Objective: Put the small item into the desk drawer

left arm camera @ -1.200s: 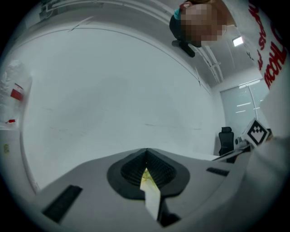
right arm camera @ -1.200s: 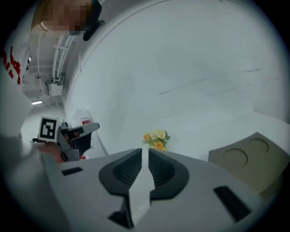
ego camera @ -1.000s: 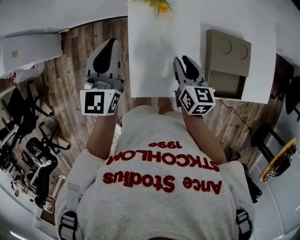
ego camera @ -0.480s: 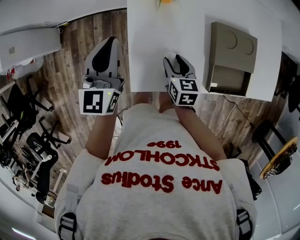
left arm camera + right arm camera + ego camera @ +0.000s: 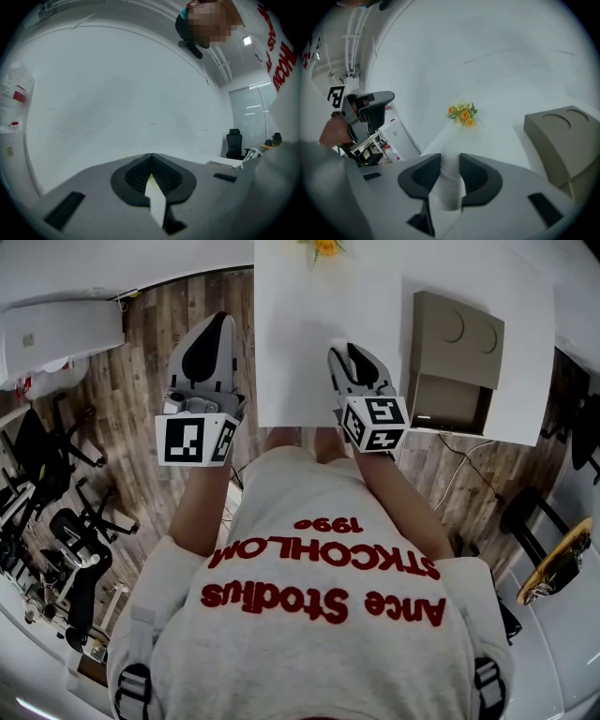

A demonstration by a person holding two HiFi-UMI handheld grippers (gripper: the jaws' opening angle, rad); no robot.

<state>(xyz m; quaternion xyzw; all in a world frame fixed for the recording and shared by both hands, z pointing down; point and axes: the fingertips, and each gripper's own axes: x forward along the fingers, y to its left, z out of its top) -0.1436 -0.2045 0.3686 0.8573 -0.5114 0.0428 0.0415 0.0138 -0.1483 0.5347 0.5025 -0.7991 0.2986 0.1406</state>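
At the white desk's (image 5: 300,324) near edge, the right gripper (image 5: 345,357) clamps the small white item (image 5: 450,187).
Its jaws have just been closing, and the item sits pinched between the pads, over the desk, left of the grey drawer box (image 5: 455,352) and apart from it. The left gripper (image 5: 208,338) hangs beside the desk's left side, over the wood floor (image 5: 141,362), jaws pressed together. Orange flowers (image 5: 462,114) stand at the far edge.

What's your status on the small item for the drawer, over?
Right gripper, fingers just closing, small white item between them, gripped. Left gripper shut, off the white desk's left side. Taupe drawer box to the right; bare desk between.
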